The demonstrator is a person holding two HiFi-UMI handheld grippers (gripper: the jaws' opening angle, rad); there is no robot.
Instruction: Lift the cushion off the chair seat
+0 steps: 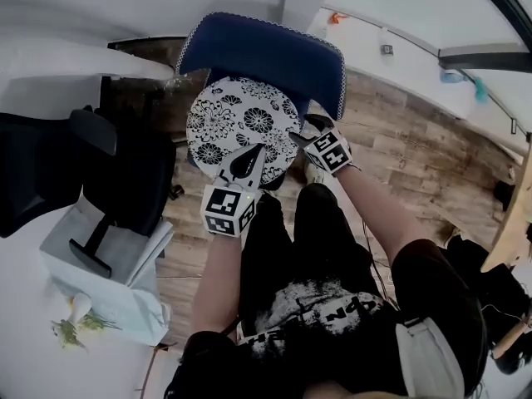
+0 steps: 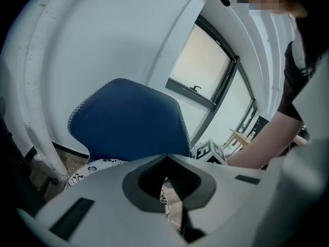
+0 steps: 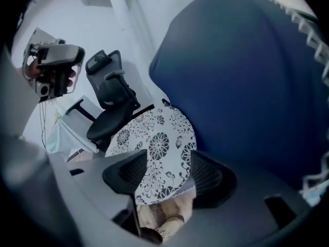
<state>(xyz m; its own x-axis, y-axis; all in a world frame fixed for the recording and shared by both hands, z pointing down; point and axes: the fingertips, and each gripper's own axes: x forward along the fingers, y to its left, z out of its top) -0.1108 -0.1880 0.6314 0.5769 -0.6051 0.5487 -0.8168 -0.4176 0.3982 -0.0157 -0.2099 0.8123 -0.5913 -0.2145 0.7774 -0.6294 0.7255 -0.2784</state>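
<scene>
A round white cushion [image 1: 241,123] with black flower print lies on the seat of a chair with a blue back [image 1: 266,56]. My left gripper [image 1: 248,163] rests over the cushion's near edge; in the left gripper view its jaws [image 2: 165,161] meet at the tips, shut, with the cushion [image 2: 97,166] showing below them. My right gripper [image 1: 303,135] is at the cushion's right edge, close to the blue back [image 3: 247,86]. It stands open, and the cushion's rim [image 3: 154,138] reaches in between its jaws [image 3: 167,161] without the pads pressing on it.
A black office chair [image 1: 50,173] stands to the left, with a white box-like unit [image 1: 108,264] in front of it. Wood floor [image 1: 416,156] spreads right of the blue chair. The person's black-trousered legs [image 1: 307,239] stand right against the seat's front. White walls and a window [image 2: 205,71] lie behind.
</scene>
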